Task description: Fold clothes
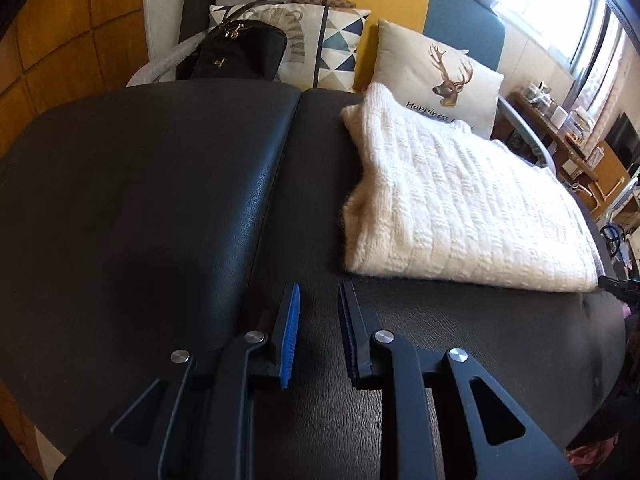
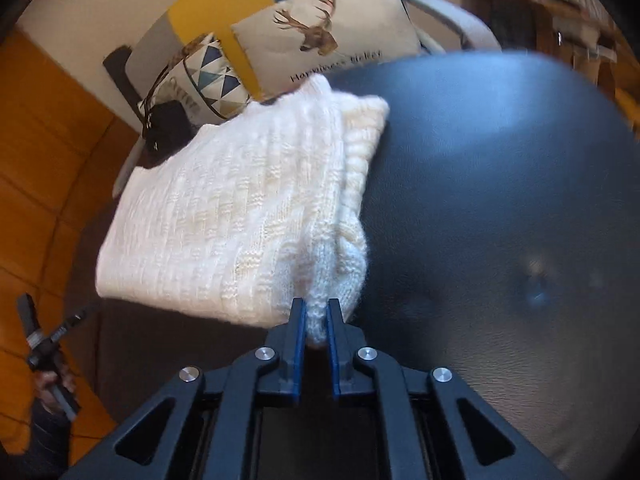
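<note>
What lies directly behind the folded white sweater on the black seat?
Behind the white sweater leans a deer cushion, its lower edge and part of its lettering covered by the knit.

Daylight flooding in from a blown-out window [image 1: 560, 4] at upper right of the left wrist view, pale sheen on the black leather surface [image 2: 500, 128], strong fisheye bending and dark corners, right wrist view smeared with motion blur, left view sharper
</note>
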Demonstrator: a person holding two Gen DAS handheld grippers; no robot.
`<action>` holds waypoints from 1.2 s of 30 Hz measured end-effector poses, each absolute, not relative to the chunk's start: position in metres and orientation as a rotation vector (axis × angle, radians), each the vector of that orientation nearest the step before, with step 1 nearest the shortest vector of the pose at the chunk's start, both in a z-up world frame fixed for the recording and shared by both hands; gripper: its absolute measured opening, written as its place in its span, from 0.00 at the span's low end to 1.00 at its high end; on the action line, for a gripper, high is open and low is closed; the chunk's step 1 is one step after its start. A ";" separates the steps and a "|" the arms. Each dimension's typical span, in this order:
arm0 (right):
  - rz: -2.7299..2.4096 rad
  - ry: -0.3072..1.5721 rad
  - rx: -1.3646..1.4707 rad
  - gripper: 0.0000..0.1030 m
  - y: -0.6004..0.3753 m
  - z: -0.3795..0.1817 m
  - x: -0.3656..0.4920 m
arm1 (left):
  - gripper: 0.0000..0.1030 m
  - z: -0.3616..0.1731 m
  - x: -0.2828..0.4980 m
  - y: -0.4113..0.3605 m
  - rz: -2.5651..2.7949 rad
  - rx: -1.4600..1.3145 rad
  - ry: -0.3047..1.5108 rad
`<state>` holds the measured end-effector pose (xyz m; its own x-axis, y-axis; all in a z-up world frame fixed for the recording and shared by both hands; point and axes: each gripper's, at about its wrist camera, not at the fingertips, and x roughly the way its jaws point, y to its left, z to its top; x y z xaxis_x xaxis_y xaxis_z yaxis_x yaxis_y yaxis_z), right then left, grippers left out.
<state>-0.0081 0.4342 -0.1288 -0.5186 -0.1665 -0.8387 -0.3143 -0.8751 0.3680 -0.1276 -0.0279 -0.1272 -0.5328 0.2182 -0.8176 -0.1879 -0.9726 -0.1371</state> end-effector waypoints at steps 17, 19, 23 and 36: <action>2.496 0.705 -1.337 0.24 0.442 -0.097 0.021 | 0.42 -0.111 -0.164 -0.036 2.414 -1.218 -0.135; 2.531 0.724 -1.330 0.24 0.432 -0.092 0.014 | 0.42 -0.116 -0.174 -0.026 2.332 -1.227 -0.108; 2.601 0.708 -1.370 0.24 0.407 -0.091 -0.015 | 0.42 -0.126 -0.182 -0.007 2.243 -1.247 -0.044; 2.509 0.391 -1.569 0.22 0.349 -0.133 -0.085 | 0.06 -0.124 -0.147 -0.011 2.275 -1.203 -0.139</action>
<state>-0.0849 0.3494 -0.1327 -0.4388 -0.0057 -0.8985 -0.2677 -0.9537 0.1368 -0.1466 -0.0113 -0.1242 -0.4428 0.5185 -0.7315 -0.4257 -0.8396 -0.3374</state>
